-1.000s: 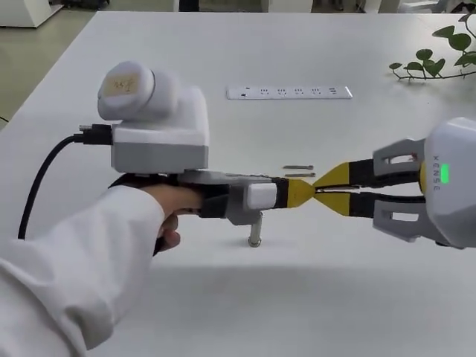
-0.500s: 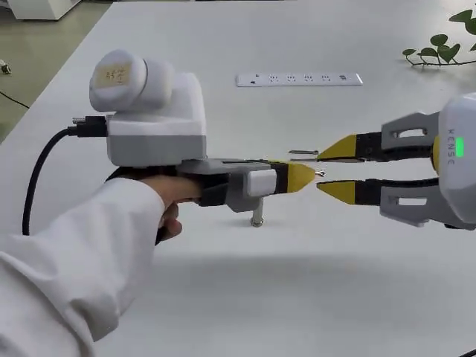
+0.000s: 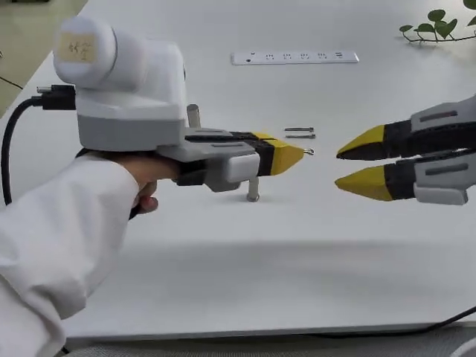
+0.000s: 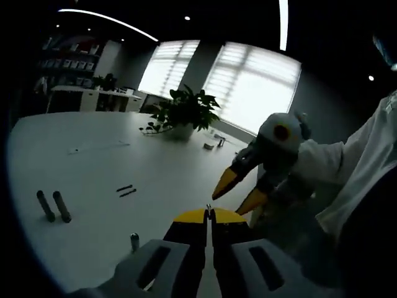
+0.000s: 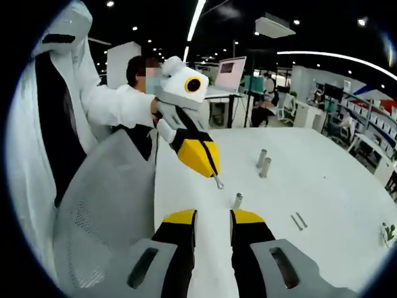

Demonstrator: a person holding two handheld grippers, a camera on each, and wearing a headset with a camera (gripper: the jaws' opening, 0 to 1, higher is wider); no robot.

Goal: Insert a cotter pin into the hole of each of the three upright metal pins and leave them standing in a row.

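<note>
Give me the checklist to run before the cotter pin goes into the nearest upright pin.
1. Left gripper shut on the cotter pin, tip protruding: ok.
2. Right gripper open and apart from that pin: ok.
3. Nearest metal pin standing upright: ok.
4. Its hole turned toward the cotter pin: cannot tell.
5. Two spare cotter pins lying ready: ok.
6. All three in a row: not ok; the other two metal pins stand together, apart from it.

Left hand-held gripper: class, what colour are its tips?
Yellow. The left hand-held gripper shows this best in the head view.
</note>
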